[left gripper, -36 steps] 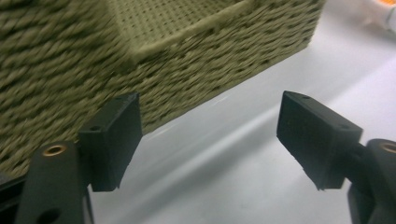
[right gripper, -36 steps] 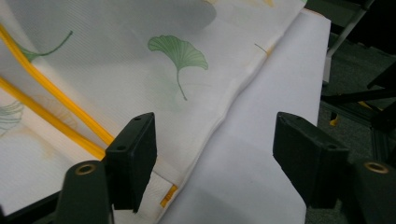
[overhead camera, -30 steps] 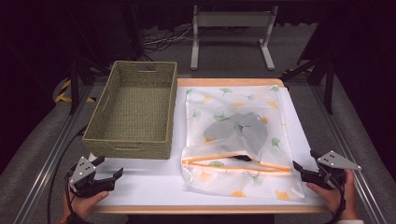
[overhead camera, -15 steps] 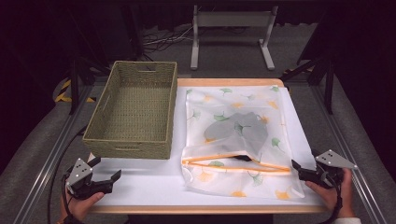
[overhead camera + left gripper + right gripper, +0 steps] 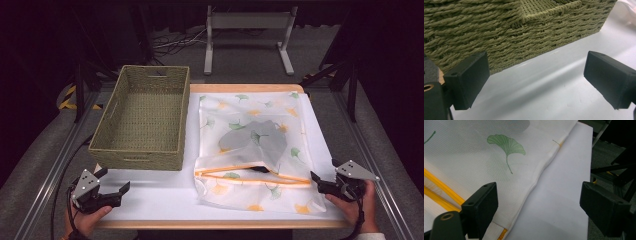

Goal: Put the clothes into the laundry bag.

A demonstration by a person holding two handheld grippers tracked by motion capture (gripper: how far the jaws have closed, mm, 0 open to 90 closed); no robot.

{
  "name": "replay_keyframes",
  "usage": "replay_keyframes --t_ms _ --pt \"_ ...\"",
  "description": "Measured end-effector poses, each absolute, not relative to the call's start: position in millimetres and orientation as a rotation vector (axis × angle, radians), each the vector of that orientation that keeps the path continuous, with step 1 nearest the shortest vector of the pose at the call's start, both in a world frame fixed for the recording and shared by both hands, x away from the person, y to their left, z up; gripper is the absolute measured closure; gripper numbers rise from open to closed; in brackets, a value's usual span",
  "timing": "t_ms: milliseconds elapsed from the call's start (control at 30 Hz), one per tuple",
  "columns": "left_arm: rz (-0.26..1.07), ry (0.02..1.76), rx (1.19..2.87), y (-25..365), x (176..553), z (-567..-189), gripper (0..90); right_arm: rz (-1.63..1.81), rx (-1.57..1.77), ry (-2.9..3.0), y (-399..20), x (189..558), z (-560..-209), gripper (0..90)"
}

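Note:
A white mesh bag (image 5: 235, 112) printed with ginkgo leaves lies flat on the white table (image 5: 165, 197). A grey item (image 5: 262, 142) shows through it, above the orange zipper (image 5: 250, 173). My right gripper (image 5: 320, 182) is open at the bag's near right corner. In the right gripper view the bag's side seam (image 5: 541, 170) and the zipper (image 5: 439, 182) lie ahead of the spread right gripper (image 5: 539, 205). My left gripper (image 5: 114, 181) is open near the table's front left, just short of a green woven basket (image 5: 137, 160). In the left gripper view the basket wall (image 5: 511, 37) lies beyond the left gripper (image 5: 536, 72).
The basket holds nothing that I can see. A metal stand (image 5: 247, 30) and cables lie on the floor beyond the table. Dark frame rails (image 5: 370, 155) run along both sides. Bare white surface (image 5: 544, 90) lies between basket and front edge.
The left gripper has slid slightly left and back toward the person. The right gripper has hardly moved. Both stay open.

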State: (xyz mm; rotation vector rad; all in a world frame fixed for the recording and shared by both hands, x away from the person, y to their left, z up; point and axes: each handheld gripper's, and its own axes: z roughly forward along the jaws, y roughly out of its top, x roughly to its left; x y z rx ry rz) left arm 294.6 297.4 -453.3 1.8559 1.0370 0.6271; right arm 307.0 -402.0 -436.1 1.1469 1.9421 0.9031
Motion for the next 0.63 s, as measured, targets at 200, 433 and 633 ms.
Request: replay_keyframes --t_ms 200,433,633 --pt "0.628 1.036 1.859 296.7 295.2 -453.5 6.9 0.907 1.148 1.945 -401.7 307.0 -436.7 15.4" --pt "0.626 1.036 1.870 294.9 296.7 -454.2 6.8 0.904 1.149 1.952 -400.7 306.7 -437.2 15.2" --pt "0.623 1.038 1.875 293.7 297.4 -454.8 6.8 0.901 1.145 1.959 -399.8 306.8 -437.6 15.1"
